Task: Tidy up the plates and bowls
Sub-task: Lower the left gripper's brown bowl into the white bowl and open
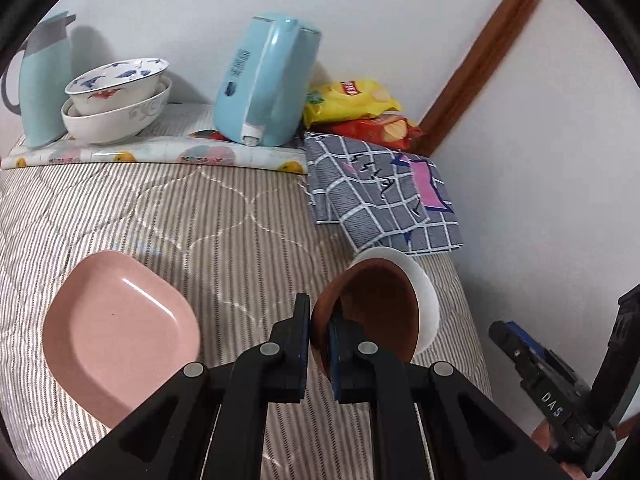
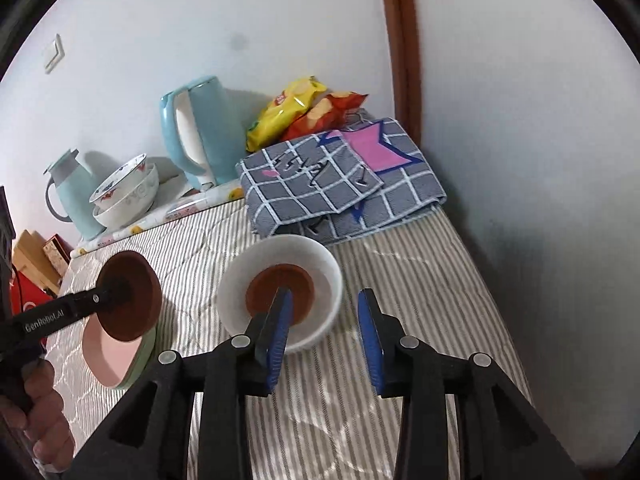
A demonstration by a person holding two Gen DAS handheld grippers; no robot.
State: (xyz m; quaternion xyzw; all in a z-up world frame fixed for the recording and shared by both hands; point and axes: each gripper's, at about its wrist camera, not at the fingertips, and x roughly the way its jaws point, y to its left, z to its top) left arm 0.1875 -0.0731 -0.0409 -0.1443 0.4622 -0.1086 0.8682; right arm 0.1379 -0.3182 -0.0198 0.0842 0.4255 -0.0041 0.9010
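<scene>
brown bowl (image 1: 372, 312) sits pinched by its rim in the left gripper (image 1: 319, 332), whose two fingers are clenched on either side of the near edge, so the bowl hangs tilted with its inside facing the camera. in the right wrist view this same bowl (image 2: 130, 296) is raised above the pink plate (image 2: 110, 356), which rests on a green plate (image 2: 146, 354) just under it. from the left gripper the pink plate (image 1: 120, 332) lies down and to its left on the striped quilt (image 1: 180, 216).

just behind the held bowl, to the left gripper's right, is a white bowl (image 1: 424, 296). the right wrist view shows that white bowl (image 2: 320, 264) flat on the quilt with a second brown bowl (image 2: 280, 284) nested inside it, directly ahead of the right gripper (image 2: 324, 320). the right gripper is released, its blue-padded fingers spread wide and grasping nothing; the left finger overlaps the near rim of the white bowl in the picture, the right finger stands off to the bowl's right.

farther ahead of both grippers: a folded grey checked cloth (image 2: 340, 184), two chip bags, yellow (image 2: 280, 112) and red (image 2: 320, 116), a pale blue kettle (image 1: 264, 80), two patterned white bowls stacked (image 1: 116, 100) and a pale blue jug (image 1: 44, 80) against the wall.
</scene>
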